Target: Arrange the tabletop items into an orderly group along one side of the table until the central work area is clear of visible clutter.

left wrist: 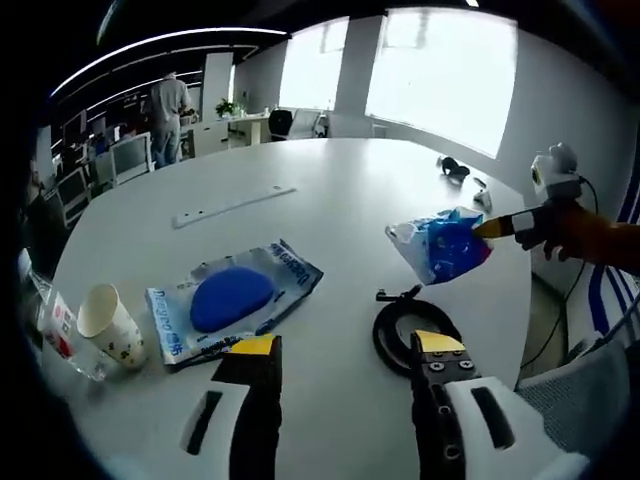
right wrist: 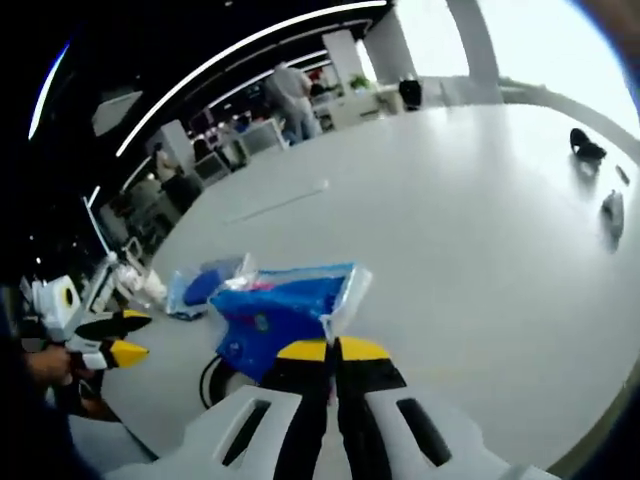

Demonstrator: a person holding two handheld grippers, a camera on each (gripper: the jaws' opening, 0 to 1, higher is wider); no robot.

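Legible text: none you could read. The flat blue packet, lying just beside the paper cup, carried blue lettering along its clear edge, too small and blurred to make out.

Daylight pours from blown-out windows at one o'clock, glaring off the white surface; edges bend, the right gripper view blurs.
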